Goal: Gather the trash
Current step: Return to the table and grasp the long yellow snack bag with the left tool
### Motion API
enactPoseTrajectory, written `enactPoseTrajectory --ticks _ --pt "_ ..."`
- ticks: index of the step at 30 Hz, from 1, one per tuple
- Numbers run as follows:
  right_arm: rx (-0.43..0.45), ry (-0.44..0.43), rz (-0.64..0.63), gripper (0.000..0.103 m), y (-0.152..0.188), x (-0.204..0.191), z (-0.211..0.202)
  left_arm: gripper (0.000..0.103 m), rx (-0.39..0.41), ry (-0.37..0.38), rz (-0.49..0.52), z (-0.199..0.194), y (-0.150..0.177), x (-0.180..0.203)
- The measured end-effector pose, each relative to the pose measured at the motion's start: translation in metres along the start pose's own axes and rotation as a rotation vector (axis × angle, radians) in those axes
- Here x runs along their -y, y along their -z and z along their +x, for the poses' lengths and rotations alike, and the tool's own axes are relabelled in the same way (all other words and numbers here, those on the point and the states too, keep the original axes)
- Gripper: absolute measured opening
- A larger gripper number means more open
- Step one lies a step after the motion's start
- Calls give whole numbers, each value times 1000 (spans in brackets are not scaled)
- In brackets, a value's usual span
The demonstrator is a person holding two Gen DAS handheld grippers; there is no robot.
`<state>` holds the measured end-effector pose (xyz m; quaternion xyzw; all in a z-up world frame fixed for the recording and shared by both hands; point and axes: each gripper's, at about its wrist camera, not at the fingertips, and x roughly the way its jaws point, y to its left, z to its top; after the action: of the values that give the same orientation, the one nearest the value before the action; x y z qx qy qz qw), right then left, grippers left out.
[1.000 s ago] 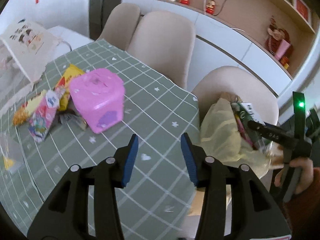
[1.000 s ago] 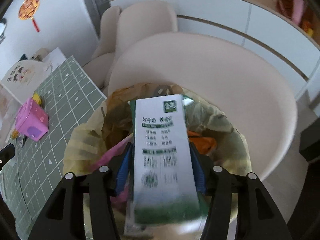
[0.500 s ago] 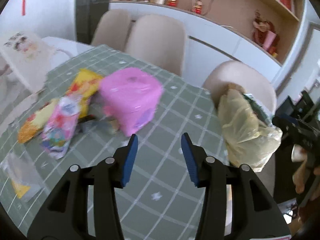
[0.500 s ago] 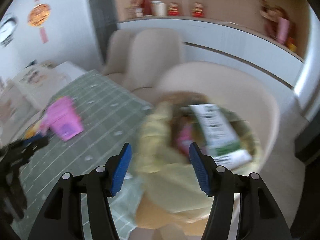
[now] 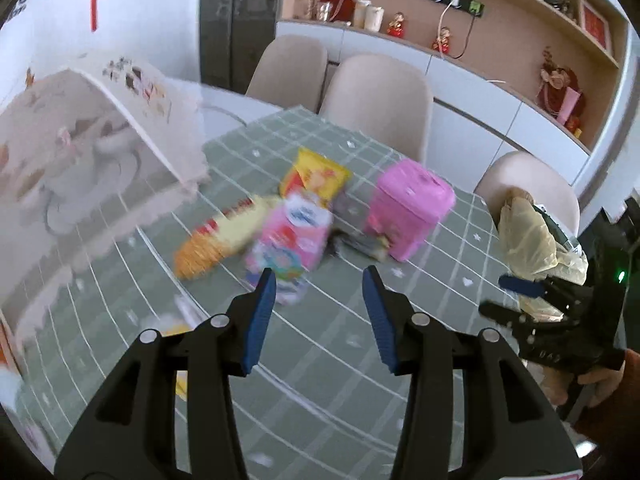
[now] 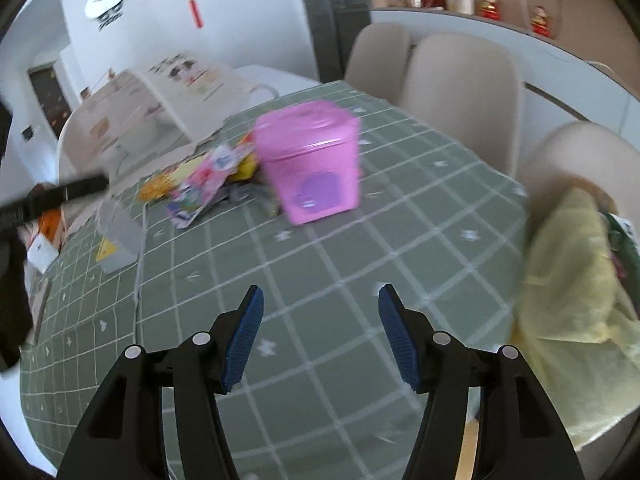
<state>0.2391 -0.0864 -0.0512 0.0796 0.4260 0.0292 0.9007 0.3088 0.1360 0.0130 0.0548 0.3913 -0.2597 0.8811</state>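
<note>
Pink box: upright on the checked surface among wrappers.
Left claw: apart, empty.
Right claw: apart, empty.
Risk: crowded pile, a grab may topple the box.
Yellow bag: on a chair, could slump.

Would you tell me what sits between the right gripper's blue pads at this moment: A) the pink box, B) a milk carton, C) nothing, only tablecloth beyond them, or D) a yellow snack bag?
C: in the right wrist view the right gripper stands open over bare green tablecloth, with the pink box farther off.
</note>
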Motion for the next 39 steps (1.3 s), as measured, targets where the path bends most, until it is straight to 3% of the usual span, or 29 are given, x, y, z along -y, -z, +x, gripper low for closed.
enactPoseTrajectory --ticks 3,6,9,12,16,17,19,25,31,39 --pt "20 2 8 57 -3 -13 8 43 9 18 40 2 -31 -44" --pt "7 18 51 57 -10 -17 18 50 7 23 105 22 -55 -84" --pt "-30 56 68 57 -14 -24 31 50 -86 105 153 64 -60 -115" --pt "-38 105 105 57 -14 -28 40 50 -199 165 171 109 -53 -131" --pt "-51 89 140 57 -13 -34 48 50 -282 207 130 146 -46 -133" --pt "-53 107 133 57 -14 -38 50 48 -294 224 106 151 -46 -134" --pt "-54 130 122 57 -16 -44 52 35 -307 249 83 157 -46 -130" --pt "-44 141 120 57 -22 -68 64 17 -269 194 29 138 -37 -109" --pt "-49 123 102 57 -42 -94 87 15 -211 124 -1 103 -24 -115" --pt "-44 121 121 57 -85 -125 132 15 -128 8 -94 73 -25 -154"
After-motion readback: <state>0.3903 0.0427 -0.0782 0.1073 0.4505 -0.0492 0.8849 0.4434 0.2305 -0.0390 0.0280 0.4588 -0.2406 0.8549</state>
